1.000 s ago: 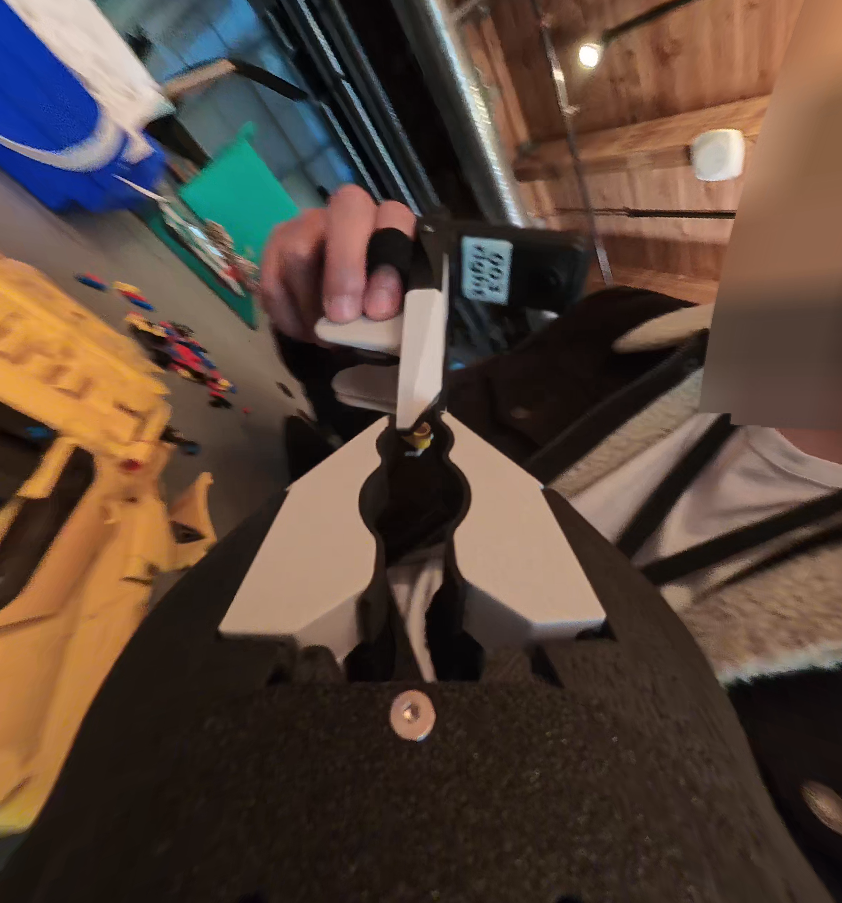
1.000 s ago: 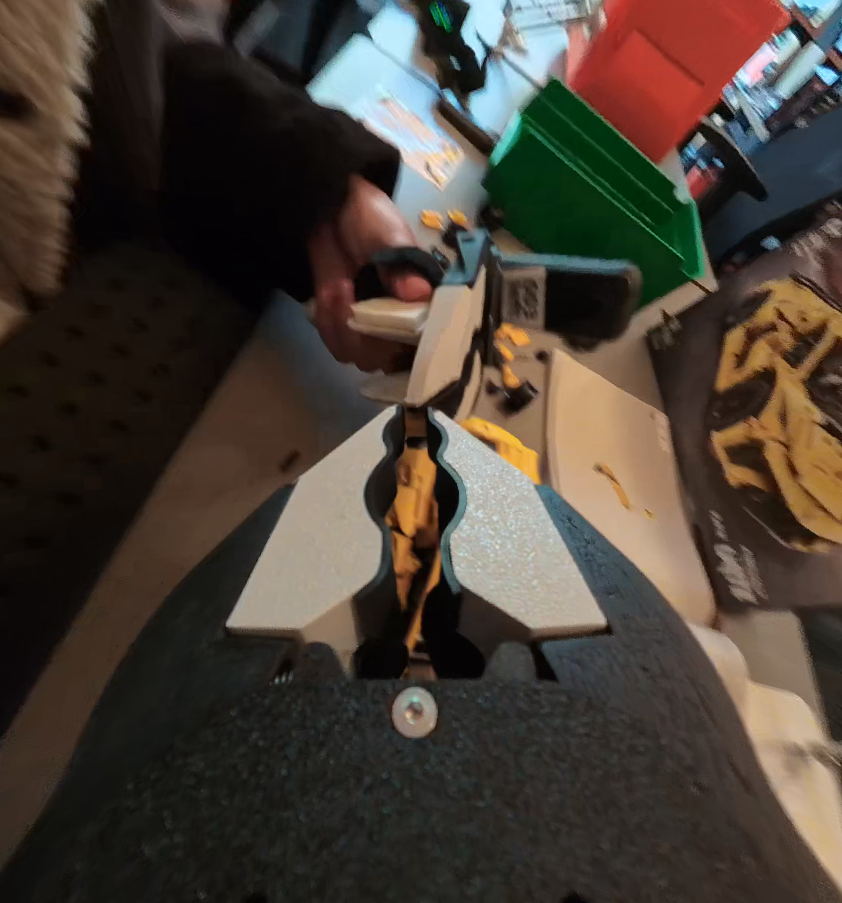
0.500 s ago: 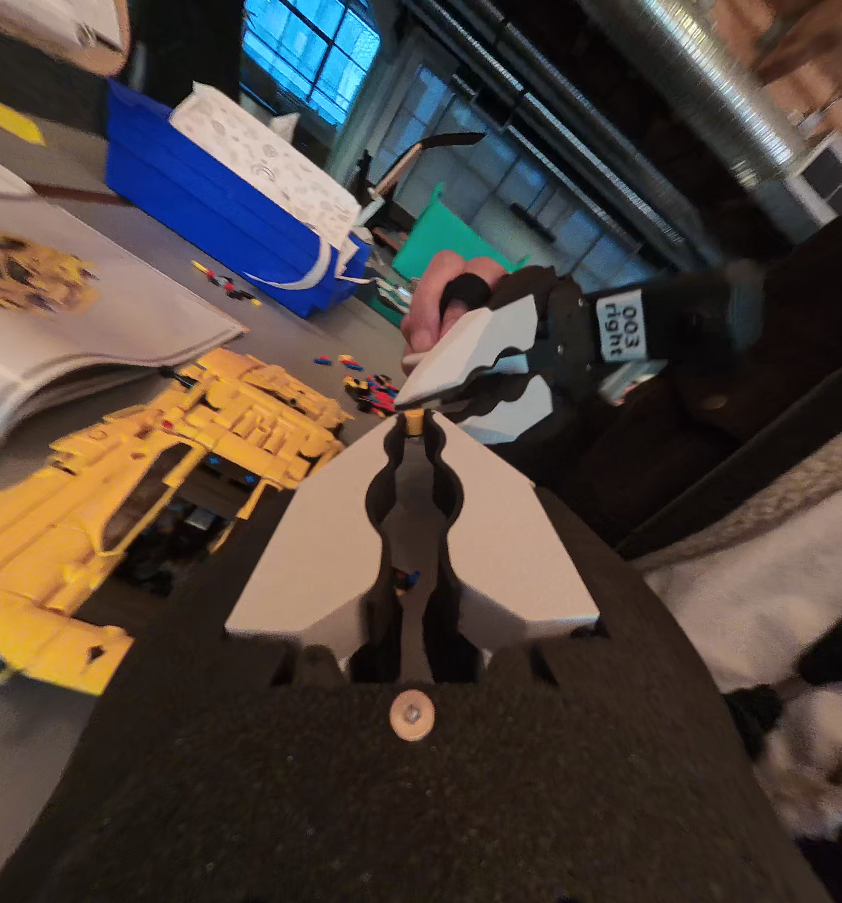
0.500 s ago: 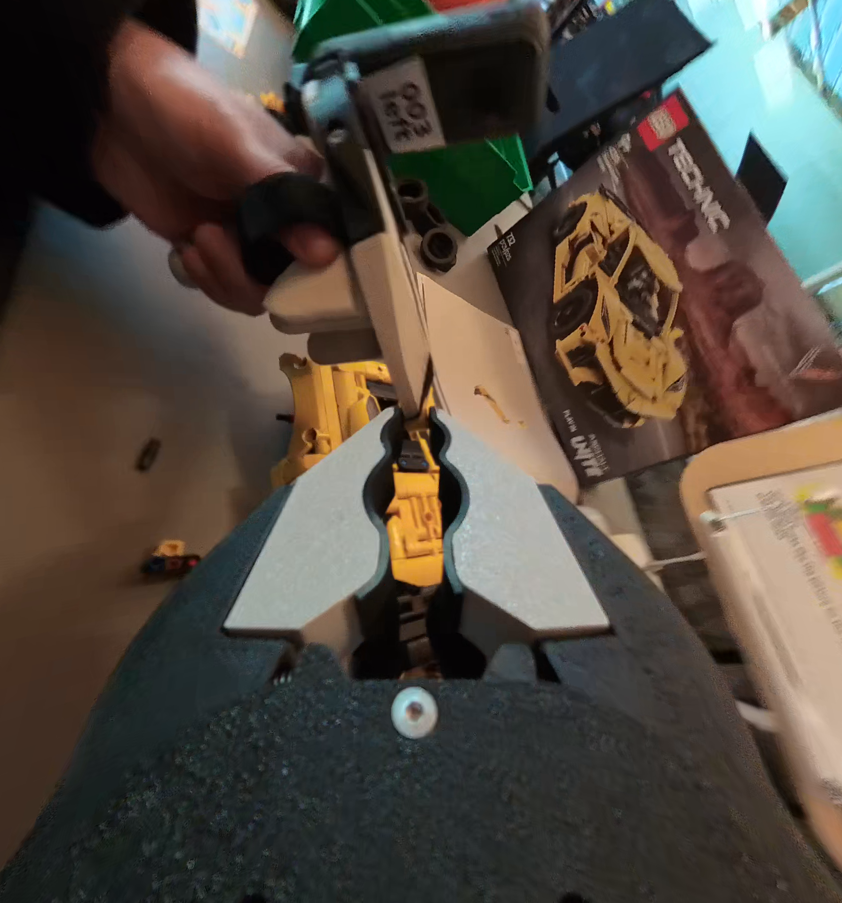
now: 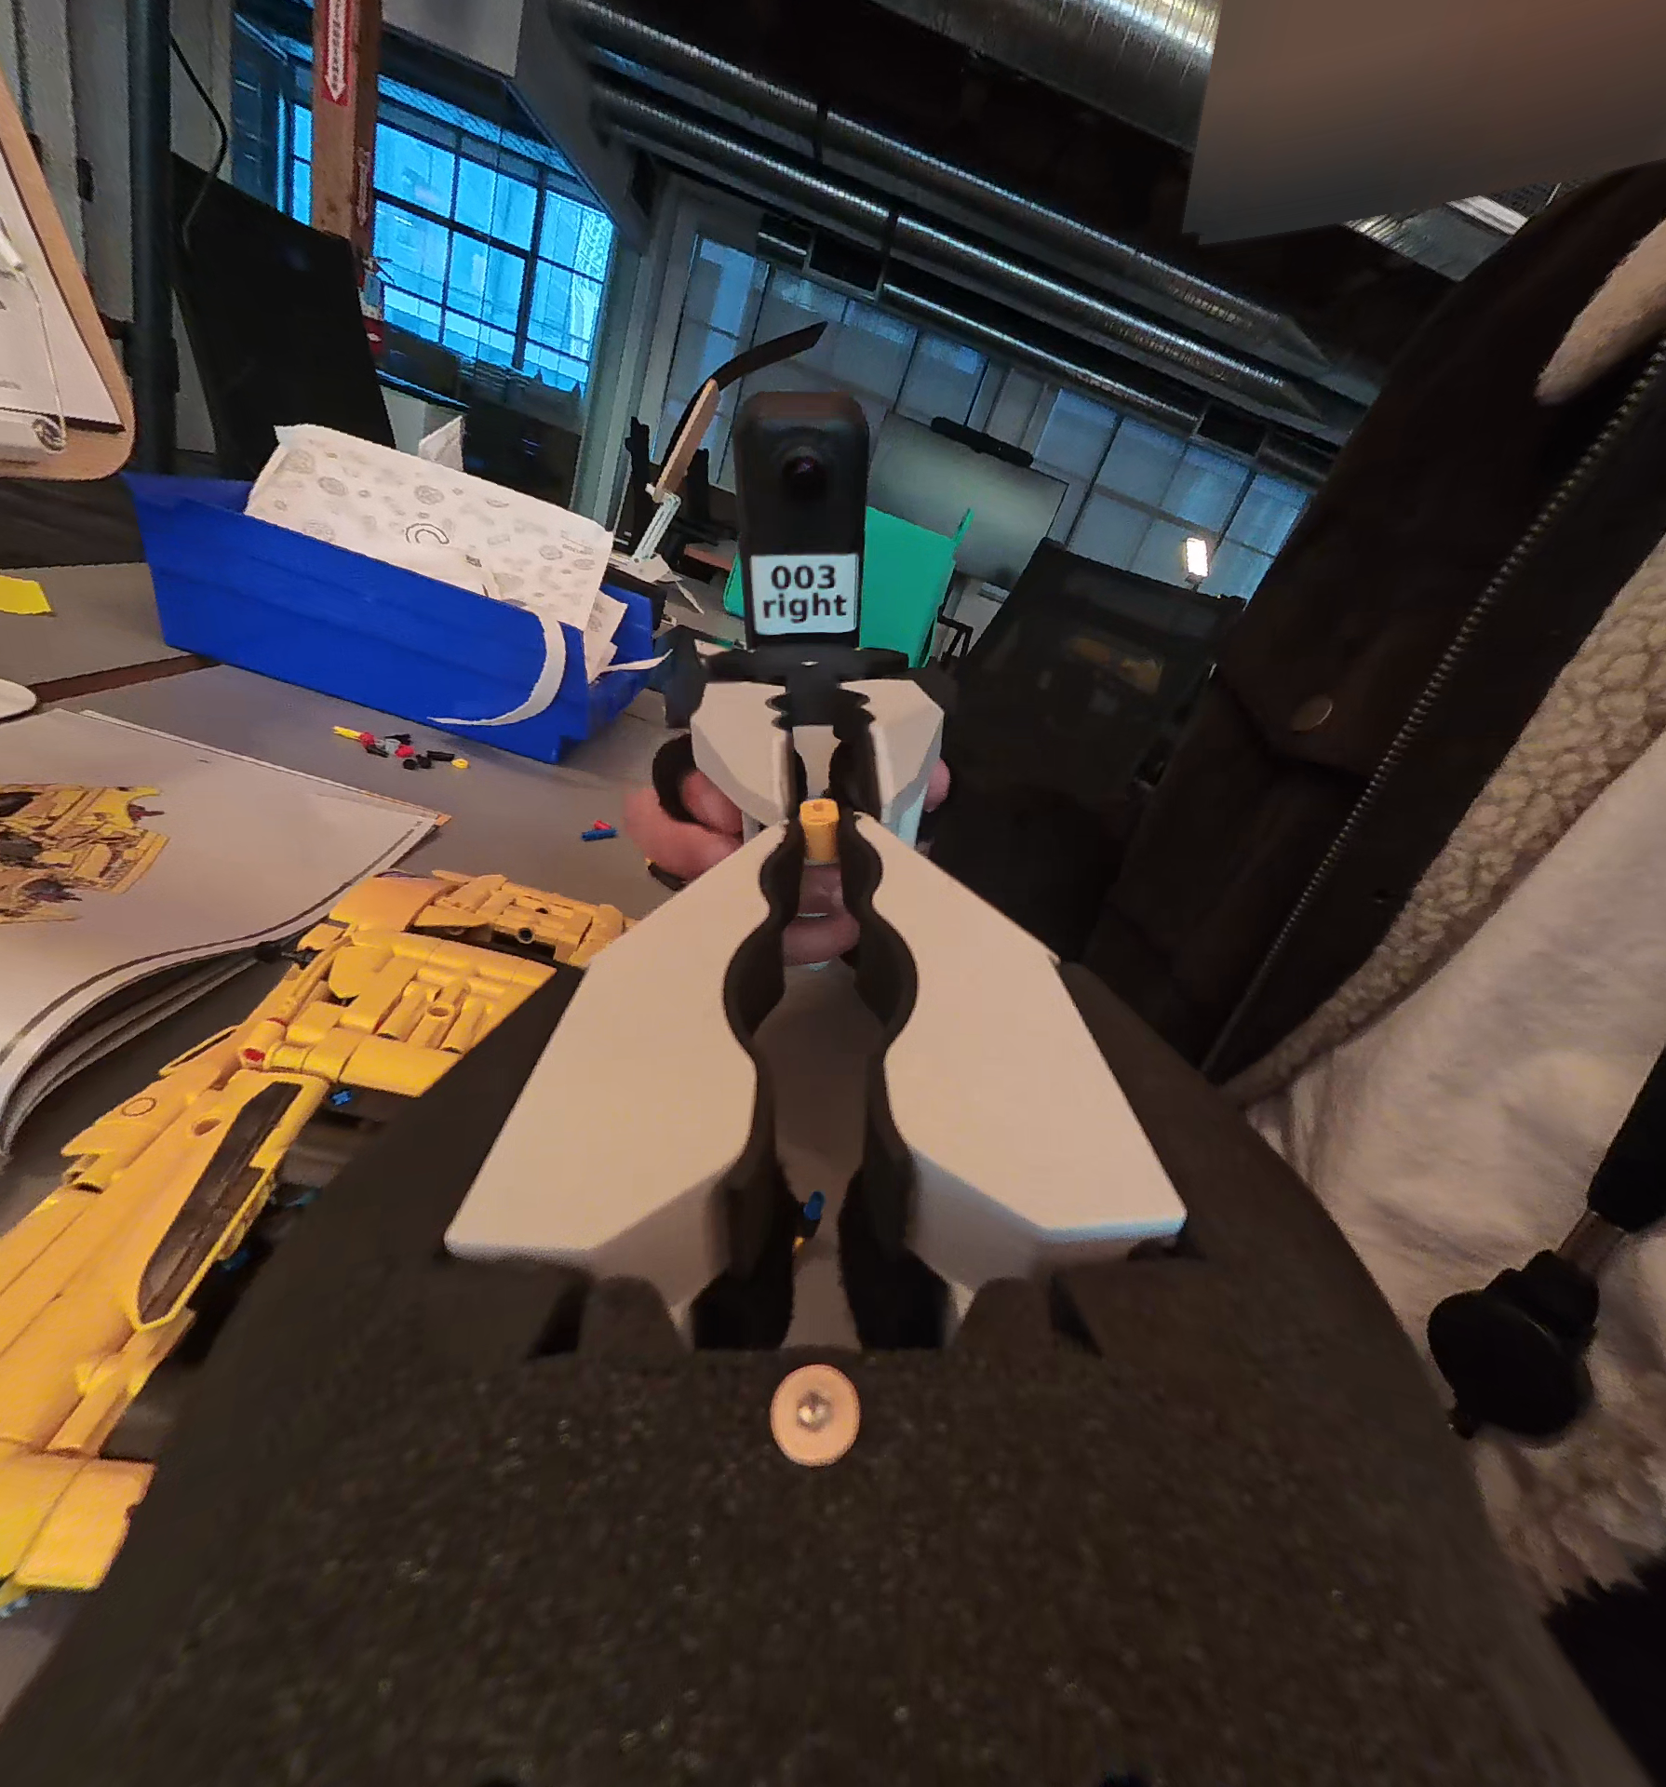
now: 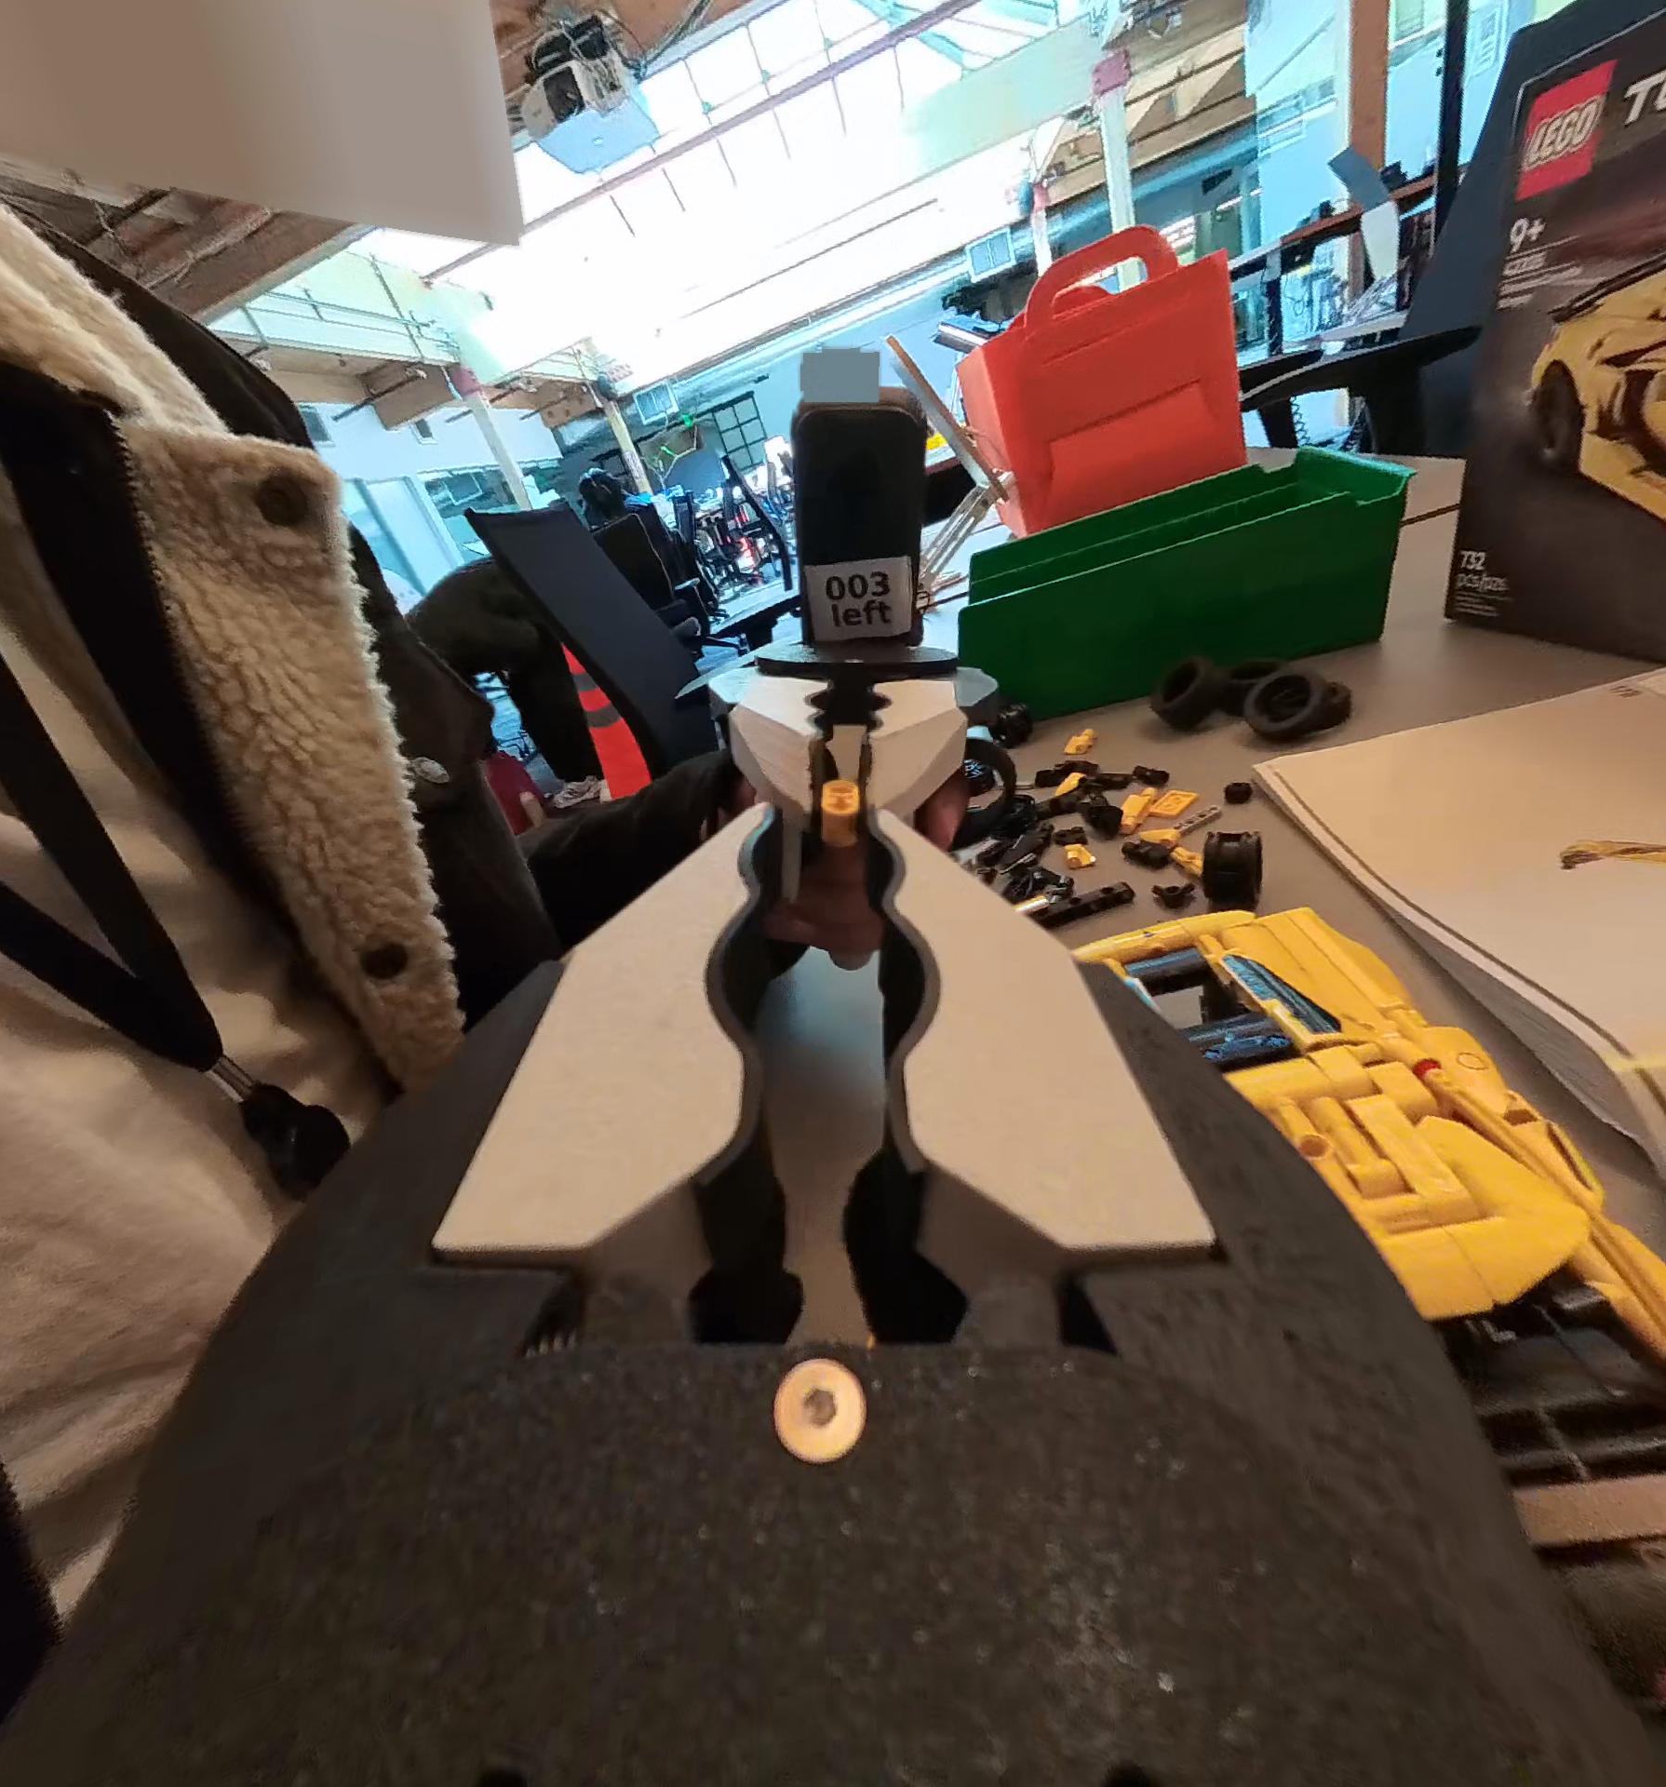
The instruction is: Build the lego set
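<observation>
My left gripper (image 5: 818,849) is shut on a small yellow peg-like lego piece (image 5: 818,830) at its very tips, held in the air above the table. My right gripper (image 6: 821,824) faces it head-on, tip to tip. Its jaws stand a narrow gap apart, and the yellow piece (image 6: 839,810) sits in that gap without clearly touching the pads. Each gripper shows in the other's view, the left (image 6: 841,774) and the right (image 5: 815,774), held in a hand. The part-built yellow car (image 5: 230,1112) (image 6: 1371,1112) lies on the grey table below.
An open instruction booklet (image 5: 181,870) (image 6: 1535,870) lies beyond the car. Loose black and yellow pieces (image 6: 1100,822) and black tyres (image 6: 1255,696) lie near a green bin (image 6: 1177,600), a red bag (image 6: 1100,435) and the set's box (image 6: 1603,387). A blue bin (image 5: 346,609) stands at the back. A person's coat is close by. Left and right tips are no more than a few centimetres apart.
Both grippers have rolled from sideways to upright and now face each other squarely. The left has kept the yellow piece at its tips throughout.
</observation>
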A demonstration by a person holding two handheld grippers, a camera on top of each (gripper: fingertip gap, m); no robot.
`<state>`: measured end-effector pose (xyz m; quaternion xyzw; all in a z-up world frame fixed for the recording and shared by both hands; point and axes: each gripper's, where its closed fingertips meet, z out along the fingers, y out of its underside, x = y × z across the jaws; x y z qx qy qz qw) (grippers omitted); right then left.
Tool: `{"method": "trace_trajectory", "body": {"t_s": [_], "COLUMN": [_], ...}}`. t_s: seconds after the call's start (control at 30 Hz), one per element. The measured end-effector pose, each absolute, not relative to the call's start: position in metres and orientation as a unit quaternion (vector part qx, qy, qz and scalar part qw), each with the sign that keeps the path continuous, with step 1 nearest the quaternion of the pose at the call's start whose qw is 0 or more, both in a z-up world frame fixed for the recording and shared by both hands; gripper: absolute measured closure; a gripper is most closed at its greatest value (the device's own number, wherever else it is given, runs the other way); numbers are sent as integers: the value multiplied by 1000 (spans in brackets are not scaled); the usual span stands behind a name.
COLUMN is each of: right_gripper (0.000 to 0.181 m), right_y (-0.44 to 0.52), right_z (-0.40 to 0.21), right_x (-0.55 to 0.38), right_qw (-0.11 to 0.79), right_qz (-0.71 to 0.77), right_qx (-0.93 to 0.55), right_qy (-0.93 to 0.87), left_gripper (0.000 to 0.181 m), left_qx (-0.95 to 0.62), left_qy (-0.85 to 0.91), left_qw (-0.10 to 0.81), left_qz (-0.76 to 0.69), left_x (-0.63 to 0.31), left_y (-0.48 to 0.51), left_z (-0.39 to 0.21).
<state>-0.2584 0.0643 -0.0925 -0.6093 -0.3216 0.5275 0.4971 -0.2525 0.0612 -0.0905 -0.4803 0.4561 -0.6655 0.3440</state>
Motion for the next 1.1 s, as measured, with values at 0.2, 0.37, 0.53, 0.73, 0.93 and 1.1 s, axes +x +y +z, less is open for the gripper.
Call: {"method": "trace_trajectory", "body": {"t_s": [0.2, 0.37, 0.53, 0.73, 0.93, 1.1], "right_gripper": [176, 177, 177, 177, 177, 177], "right_y": [66, 71, 80, 80, 80, 81], "right_z": [-97, -95, -82, -80, -78, -77], "right_x": [-259, -258, -257, -263, -263, -262], "right_qw": [495, 491, 518, 527, 530, 537], "right_qz": [527, 550, 597, 585, 595, 591], "right_qx": [-613, -613, -577, -578, -569, -567], "right_qy": [-319, -284, -207, -216, -204, -202], "left_gripper": [175, 174, 172, 173, 174, 172], "left_qx": [-480, -484, -469, -461, -459, -456], "left_qy": [453, 436, 394, 375, 365, 361], "left_qw": [340, 346, 369, 375, 366, 362], "left_qz": [-671, -676, -699, -712, -722, -728], "left_x": [-253, -253, -256, -258, -259, -260], "left_y": [61, 66, 75, 78, 78, 78], "left_z": [-90, -88, -76, -69, -68, -66]}}
